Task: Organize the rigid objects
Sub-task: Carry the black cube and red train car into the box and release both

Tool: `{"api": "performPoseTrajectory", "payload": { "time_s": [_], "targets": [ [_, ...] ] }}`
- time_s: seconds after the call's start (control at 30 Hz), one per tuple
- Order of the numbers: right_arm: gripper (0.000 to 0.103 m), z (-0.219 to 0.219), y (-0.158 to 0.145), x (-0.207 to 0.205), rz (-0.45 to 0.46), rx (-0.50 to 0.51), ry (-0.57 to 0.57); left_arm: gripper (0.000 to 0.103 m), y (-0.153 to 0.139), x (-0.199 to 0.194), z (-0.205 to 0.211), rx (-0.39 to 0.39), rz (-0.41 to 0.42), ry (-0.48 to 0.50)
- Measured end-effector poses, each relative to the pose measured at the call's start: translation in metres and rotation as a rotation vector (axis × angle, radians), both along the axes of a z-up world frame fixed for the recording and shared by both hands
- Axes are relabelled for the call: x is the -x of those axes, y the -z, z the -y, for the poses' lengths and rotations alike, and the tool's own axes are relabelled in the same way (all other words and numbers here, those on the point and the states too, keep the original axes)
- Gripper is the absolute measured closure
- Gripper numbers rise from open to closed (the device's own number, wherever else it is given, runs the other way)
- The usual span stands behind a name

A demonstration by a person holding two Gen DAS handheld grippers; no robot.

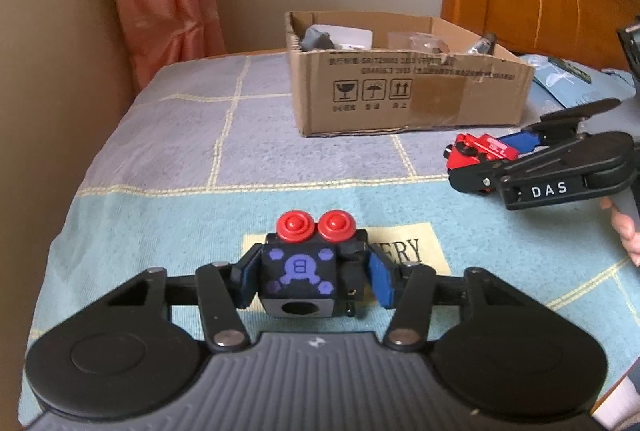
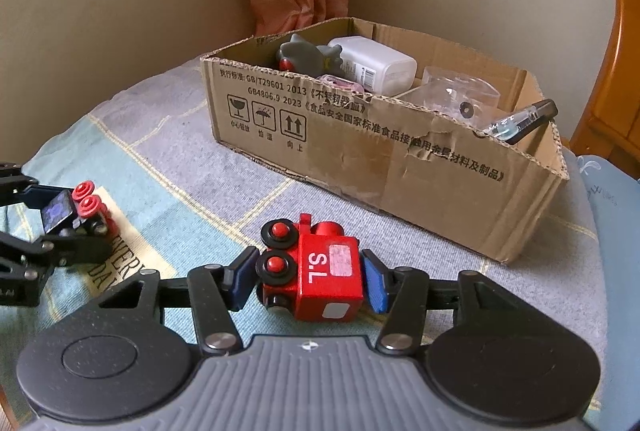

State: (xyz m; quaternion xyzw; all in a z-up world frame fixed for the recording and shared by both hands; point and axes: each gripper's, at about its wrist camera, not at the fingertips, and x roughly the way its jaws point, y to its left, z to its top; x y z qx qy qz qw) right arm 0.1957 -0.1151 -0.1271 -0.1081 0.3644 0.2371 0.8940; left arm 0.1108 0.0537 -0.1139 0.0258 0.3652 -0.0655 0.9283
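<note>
Task partly done: the open brown cardboard box on the bed already holds several items. My left tool clamps the black block toy with red wheels; my right tool clamps the red wooden toy engine. Both toys sit low over the bedspread, unboxed.

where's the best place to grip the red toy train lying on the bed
Grip the red toy train across its flat side faces, coming from behind its square rear end. Those faces are parallel and bare, while the round wheels would slip. The right gripper already pinches it this way.
</note>
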Motion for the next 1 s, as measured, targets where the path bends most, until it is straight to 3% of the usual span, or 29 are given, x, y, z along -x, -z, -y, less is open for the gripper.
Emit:
{"api": "performPoseTrajectory", "payload": {
  "time_s": [0.43, 0.7, 1.0],
  "targets": [
    [0.049, 0.015, -0.026, 0.009, -0.009, 0.035, -0.035, 0.051, -0.027, -0.011, -0.002, -0.077, -0.016, 0.159],
    [0.049, 0.032, -0.062, 0.020, 0.013, 0.046, -0.072, 0.051, -0.067, -0.028, 0.002, -0.112, -0.019, 0.285],
    [0.049, 0.050, -0.110, 0.004, 0.061, 0.000, -0.068, 0.051, -0.114, -0.070, 0.017, -0.077, -0.005, 0.380]
  ]
}}
